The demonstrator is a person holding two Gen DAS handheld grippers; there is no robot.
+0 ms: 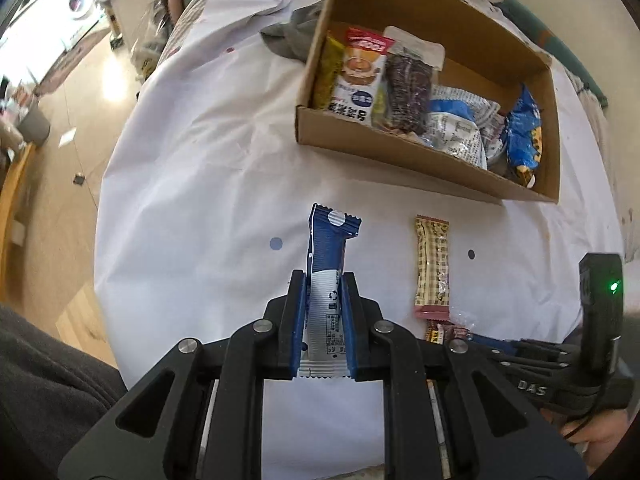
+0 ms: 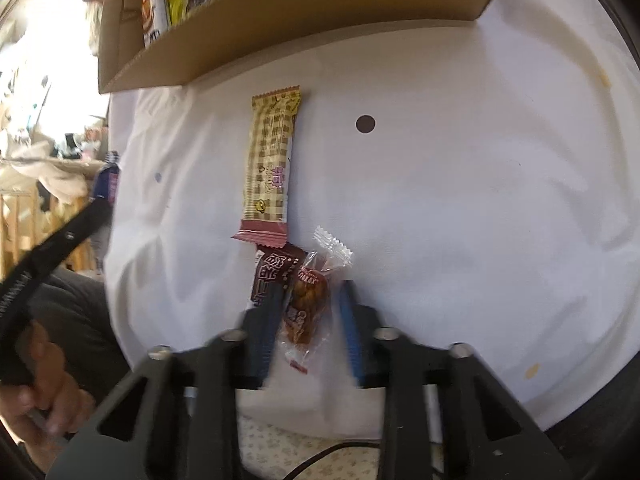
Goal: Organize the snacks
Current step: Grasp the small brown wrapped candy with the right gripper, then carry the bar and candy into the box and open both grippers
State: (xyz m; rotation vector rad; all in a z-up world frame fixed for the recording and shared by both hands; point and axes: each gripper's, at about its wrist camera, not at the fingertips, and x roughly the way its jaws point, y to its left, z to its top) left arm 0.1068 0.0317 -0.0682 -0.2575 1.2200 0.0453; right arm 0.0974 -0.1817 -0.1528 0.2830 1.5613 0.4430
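My left gripper [image 1: 324,280] is shut on a blue-and-white snack stick [image 1: 326,240] and holds it upright above the white cloth [image 1: 200,200]. A cardboard box [image 1: 400,152] beyond it holds several snack packets. In the right wrist view my right gripper [image 2: 310,288] is low over the cloth, its blurred fingers closed around a clear-wrapped brown snack [image 2: 306,304]. A dark brown packet [image 2: 272,272] lies against that snack's left side. A yellow checked bar [image 2: 272,168] lies just beyond, also seen as the yellow checked bar [image 1: 432,264] in the left wrist view.
The box's near wall [image 2: 280,32] runs across the top of the right wrist view. Dark dots [image 2: 365,124] mark the cloth. A grey rag [image 1: 292,36] lies left of the box. Wooden floor and clutter lie past the table's left edge [image 1: 104,184]. A hand [image 2: 40,380] grips the left tool.
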